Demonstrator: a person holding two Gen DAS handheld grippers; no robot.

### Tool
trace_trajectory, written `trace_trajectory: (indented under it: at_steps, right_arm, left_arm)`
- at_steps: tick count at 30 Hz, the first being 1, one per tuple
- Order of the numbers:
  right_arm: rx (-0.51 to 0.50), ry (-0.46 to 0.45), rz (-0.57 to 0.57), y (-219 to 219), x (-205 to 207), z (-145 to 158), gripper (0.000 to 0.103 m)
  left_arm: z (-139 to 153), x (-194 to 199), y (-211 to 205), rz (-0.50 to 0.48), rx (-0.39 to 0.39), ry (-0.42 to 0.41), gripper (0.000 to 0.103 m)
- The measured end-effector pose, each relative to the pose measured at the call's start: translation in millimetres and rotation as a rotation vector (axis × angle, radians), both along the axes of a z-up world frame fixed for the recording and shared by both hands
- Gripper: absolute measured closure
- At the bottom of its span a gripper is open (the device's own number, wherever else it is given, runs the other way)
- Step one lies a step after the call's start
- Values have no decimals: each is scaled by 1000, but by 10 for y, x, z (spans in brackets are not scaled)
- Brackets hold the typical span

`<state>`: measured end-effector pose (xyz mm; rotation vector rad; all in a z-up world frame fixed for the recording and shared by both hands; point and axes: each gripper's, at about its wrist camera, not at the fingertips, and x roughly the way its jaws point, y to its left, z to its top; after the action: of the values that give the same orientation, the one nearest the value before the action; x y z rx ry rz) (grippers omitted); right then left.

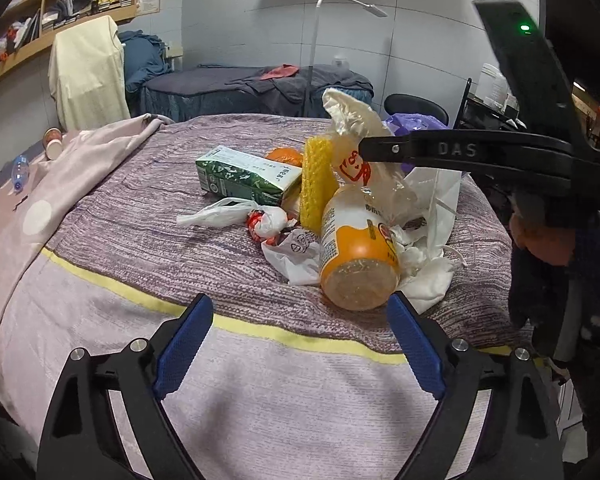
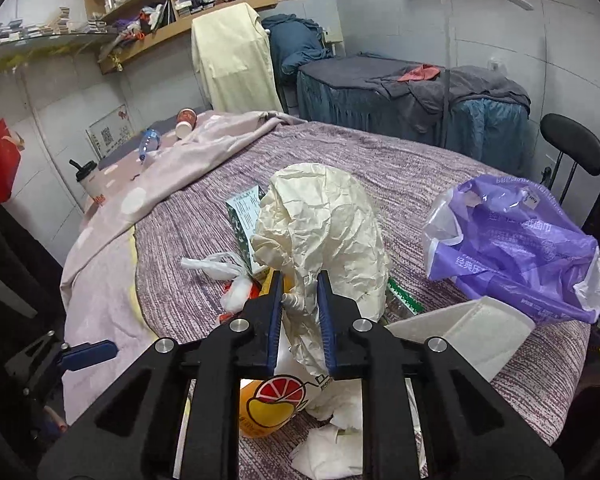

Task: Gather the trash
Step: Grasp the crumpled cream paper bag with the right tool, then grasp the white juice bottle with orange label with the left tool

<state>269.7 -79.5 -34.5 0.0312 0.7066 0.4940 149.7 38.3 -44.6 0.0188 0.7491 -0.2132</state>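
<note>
The bed [image 1: 148, 216], under a purple-grey knit cover with a pink dotted blanket [image 2: 112, 216] along its left edge, carries a heap of trash near its middle. The purple plastic bag [image 2: 512, 248] lies open and slumped toward the bed's far right edge, well apart from the heap; what is in it cannot be made out. Largest in the heap is a crumpled cream plastic bag [image 2: 328, 232], printed in red and lifted upright above the rest. The right gripper [image 2: 299, 292] has just been closing and pinches this bag's twisted neck between its blue pads. Beneath it lies an orange-and-white bottle [image 1: 356, 256] on its side, its base turned toward the left gripper [image 1: 300, 312], which hangs low over the near part of the bed with jaws spread wide and nothing between them; its right pad is just beside the bottle's base.

A white folded paper bag [image 2: 464, 332] lies to the right of the bottle, with crumpled white tissues [image 1: 424, 268] against it. Behind the bottle a yellow bubble-wrap piece [image 1: 318, 184] stands upright, and a green-and-white carton [image 1: 244, 176] lies on its side to the left of it, with an orange round thing [image 1: 284, 156] just behind. In front of the carton are a knotted white plastic bag [image 1: 216, 212] and a red-and-white wrapper [image 1: 268, 220].

At the bed's far left corner a paper cup [image 2: 186, 122] and a clear water bottle [image 2: 150, 142] lie tipped on the blanket.
</note>
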Motion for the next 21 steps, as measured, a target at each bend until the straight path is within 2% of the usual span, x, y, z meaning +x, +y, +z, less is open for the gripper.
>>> trace_trajectory:
  at_steps: [3, 10, 14, 21]
  right_arm:
    - [45, -36, -6, -125, -167, 156, 85]
    - [110, -122, -47, -490, -604, 424, 85]
    - [80, -168, -85, -657, -815, 467, 85]
    - [92, -163, -146, -955, -1024, 389, 85]
  left_arm:
    - [58, 173, -66, -46, -21, 37, 20]
    - [53, 615, -335, -162, 1, 165, 21]
    - [-66, 932, -493, -214, 5, 293, 23]
    - [-307, 1335, -734, -232, 80, 427, 32]
